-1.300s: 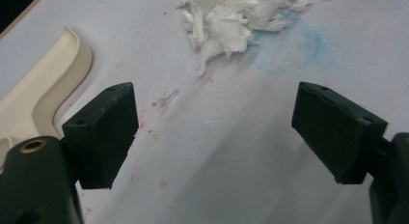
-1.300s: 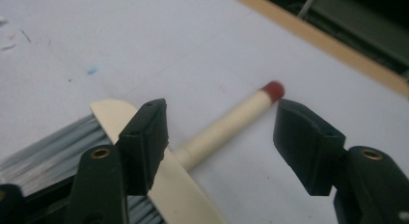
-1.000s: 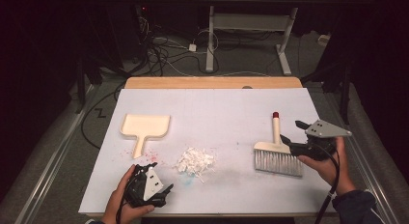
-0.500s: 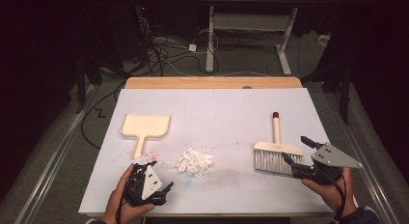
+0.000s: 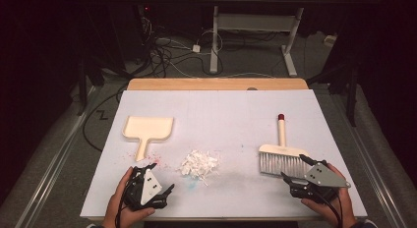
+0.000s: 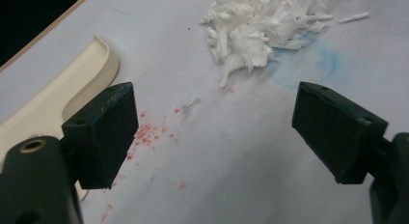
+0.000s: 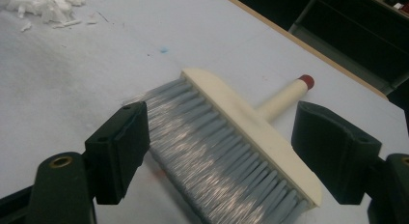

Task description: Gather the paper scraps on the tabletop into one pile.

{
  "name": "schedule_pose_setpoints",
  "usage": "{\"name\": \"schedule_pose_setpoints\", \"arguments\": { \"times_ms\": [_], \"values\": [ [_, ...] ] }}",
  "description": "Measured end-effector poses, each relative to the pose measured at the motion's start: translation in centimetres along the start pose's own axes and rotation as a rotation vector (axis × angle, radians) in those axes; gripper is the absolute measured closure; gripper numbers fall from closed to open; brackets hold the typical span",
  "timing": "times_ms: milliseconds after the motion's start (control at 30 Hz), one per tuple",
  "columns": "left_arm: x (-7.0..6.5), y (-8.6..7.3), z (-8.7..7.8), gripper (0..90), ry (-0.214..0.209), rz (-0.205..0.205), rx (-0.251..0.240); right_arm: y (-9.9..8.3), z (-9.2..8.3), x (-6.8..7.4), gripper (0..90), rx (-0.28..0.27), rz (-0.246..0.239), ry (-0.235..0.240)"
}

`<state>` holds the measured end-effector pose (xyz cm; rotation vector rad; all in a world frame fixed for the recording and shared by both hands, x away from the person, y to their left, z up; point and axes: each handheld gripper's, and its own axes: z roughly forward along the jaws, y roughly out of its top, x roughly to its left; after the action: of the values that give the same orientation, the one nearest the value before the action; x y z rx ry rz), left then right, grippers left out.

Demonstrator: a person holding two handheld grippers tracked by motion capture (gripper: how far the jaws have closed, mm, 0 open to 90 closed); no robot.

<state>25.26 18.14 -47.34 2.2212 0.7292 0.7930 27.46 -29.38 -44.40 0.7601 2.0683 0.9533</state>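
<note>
- Dark room around a white worktop (image 5: pixel 221 115), with cables on the floor and a desk frame beyond its far edge; a strip of bare wood runs along that far edge.
- Cream dustpan (image 5: pixel 147 129) lies flat towards the left edge of the worktop, its handle pointing at the near edge; in the left gripper view its curved rim (image 6: pixel 103 60) sits just beside the left-hand jaw.
- Cream brush (image 5: pixel 282 156) lies flat towards the right edge, red-tipped handle pointing at the far edge, grey bristles facing the near edge.
- Right gripper (image 5: pixel 295 168) sits at the near right corner, held in a hand, its jaws wide apart after just opening; the right gripper view shows the brush (image 7: pixel 241 137) lying between and a little ahead of them, bristles nearest, no pad pressing on it.
- Left gripper (image 5: pixel 160 176) rests by the near edge, left of centre, held in a hand, jaws spread with only bare worktop between.
- Pile of white paper scraps (image 5: pixel 199 164) lies midway along the near half of the worktop, between the two grippers and ahead of the left one (image 6: pixel 263 26).
- Red specks (image 6: pixel 144 132) dot the sheet by the dustpan handle; a faint blue smudge (image 6: pixel 308 64) marks it beside the scraps.
</note>
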Motion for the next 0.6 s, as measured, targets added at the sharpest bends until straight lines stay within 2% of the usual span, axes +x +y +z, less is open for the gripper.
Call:
{"name": "schedule_pose_setpoints", "arguments": {
  "times_ms": [600],
  "values": [
    [-0.20,0.04,0.12,15.7,-0.009,0.008,0.003,0.21,0.01,0.08,22.0,-0.006,-0.009,-0.005]
  ]
}}
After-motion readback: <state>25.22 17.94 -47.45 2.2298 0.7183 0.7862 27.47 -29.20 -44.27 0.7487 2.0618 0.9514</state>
